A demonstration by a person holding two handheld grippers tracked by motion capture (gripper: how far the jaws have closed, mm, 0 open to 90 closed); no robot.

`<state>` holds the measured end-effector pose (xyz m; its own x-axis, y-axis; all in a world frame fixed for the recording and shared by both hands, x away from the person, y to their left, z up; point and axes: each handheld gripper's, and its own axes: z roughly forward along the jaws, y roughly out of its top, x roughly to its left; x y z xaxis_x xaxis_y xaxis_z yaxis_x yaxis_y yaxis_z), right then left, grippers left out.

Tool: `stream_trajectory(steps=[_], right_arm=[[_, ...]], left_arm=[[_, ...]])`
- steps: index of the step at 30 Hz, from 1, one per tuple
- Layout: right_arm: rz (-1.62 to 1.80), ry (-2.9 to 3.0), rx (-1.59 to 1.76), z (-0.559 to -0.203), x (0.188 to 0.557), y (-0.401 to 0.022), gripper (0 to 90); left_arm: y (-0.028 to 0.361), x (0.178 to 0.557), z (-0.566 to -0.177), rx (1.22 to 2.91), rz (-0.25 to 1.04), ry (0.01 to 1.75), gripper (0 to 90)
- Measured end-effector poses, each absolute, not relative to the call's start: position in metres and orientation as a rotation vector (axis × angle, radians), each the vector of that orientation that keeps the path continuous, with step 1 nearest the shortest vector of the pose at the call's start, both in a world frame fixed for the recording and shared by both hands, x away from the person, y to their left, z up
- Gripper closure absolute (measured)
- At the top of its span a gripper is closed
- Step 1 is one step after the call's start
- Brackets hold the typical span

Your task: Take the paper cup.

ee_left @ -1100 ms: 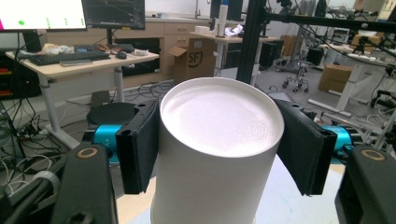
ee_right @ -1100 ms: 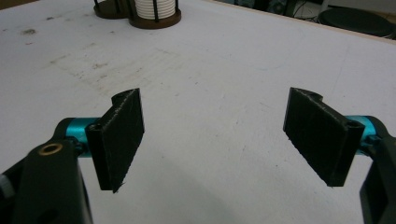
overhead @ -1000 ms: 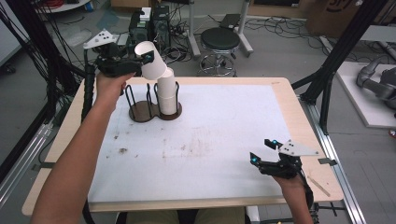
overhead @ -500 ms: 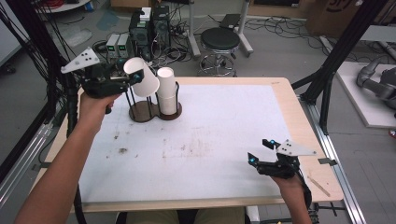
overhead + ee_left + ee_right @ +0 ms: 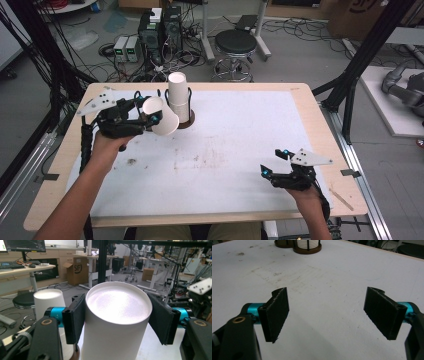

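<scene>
Presently, left gripper (image 5: 150,116) clamps a white paper cup (image 5: 161,116) sideways, at nine o'clock of the cup stack (image 5: 178,96) (likely separating one). Right gripper (image 5: 274,162) idles, jaws wide, empty.

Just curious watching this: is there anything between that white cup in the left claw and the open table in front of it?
Nothing visible. The left gripper holds the paper cup above bare table; the cup stack in its holder stands behind it.
</scene>
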<state>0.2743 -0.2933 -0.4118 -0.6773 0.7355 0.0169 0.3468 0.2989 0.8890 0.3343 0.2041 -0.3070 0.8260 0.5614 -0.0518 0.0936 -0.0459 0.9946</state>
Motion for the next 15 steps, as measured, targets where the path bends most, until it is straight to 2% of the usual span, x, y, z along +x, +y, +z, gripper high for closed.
stream_trajectory(steps=[15], right_arm=[[1.367, 2.284, 0.888, -0.410, 0.281, -0.273, 20.8]], left_arm=[[0.183, 0.324, -0.342, 1.620, 0.340, 0.503, 34.2]])
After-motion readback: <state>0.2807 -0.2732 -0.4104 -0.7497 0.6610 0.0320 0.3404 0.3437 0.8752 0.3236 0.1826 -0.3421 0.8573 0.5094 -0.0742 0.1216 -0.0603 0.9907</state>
